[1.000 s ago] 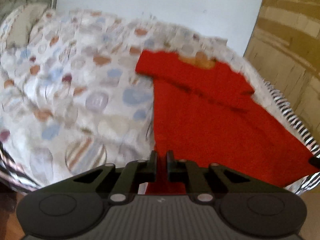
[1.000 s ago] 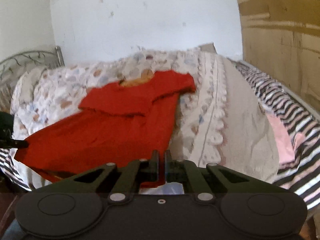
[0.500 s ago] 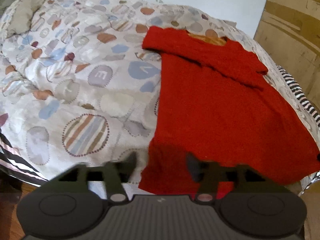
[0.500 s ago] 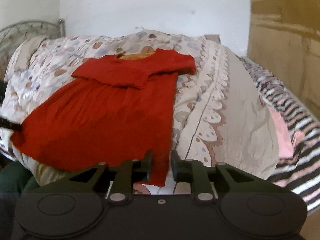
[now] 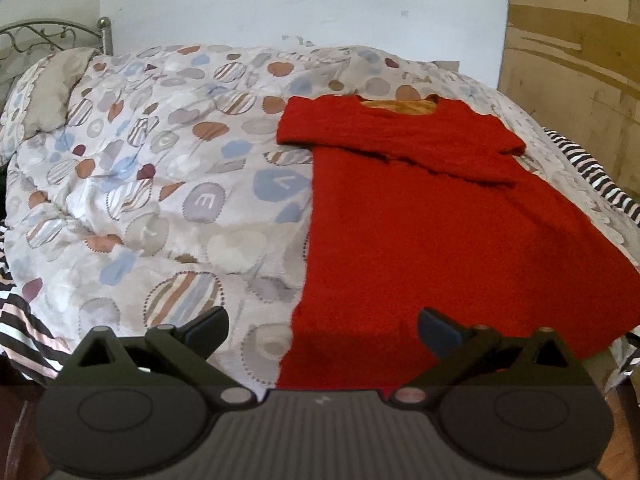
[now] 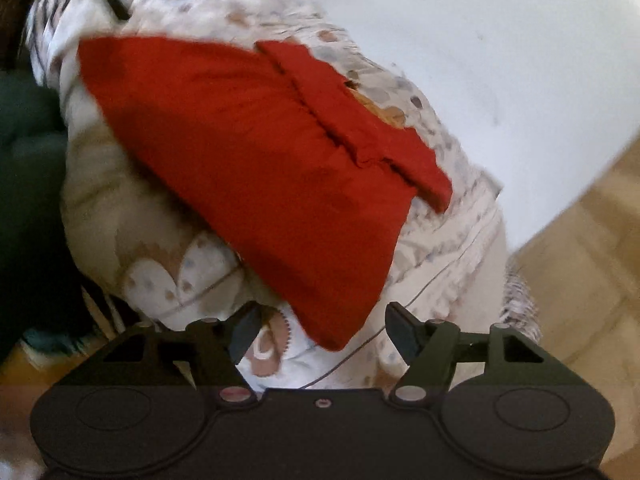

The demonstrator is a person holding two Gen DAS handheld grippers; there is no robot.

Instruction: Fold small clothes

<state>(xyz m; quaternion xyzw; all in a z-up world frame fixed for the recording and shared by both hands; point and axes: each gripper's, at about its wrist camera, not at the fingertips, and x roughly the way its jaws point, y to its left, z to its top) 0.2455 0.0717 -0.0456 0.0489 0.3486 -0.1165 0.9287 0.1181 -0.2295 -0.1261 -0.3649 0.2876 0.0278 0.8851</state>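
Observation:
A small red dress (image 5: 420, 220) lies spread flat on the patterned quilt (image 5: 160, 200), neckline at the far end and hem toward me. My left gripper (image 5: 322, 330) hangs over the hem's left corner. Its jaws are opening wide, and the cloth lies between the fingertips without either pad pressing on it. In the tilted, blurred right wrist view the red dress (image 6: 260, 152) runs diagonally. Its near hem corner points in between the fingers of my right gripper (image 6: 323, 330). Those jaws are opening too, and they hold nothing.
A metal headboard (image 5: 48, 36) and a grey pillow (image 5: 52, 92) stand at the far left. A black-and-white striped sheet (image 5: 580, 168) edges the bed on the right, below a wooden panel (image 5: 572, 40). Something dark green (image 6: 24, 128) sits at the right wrist view's left edge.
Both grippers were shut on the dress's hem corners and have let go, their jaws spreading apart. The right wrist view has rolled and dropped. The dress now rests flat.

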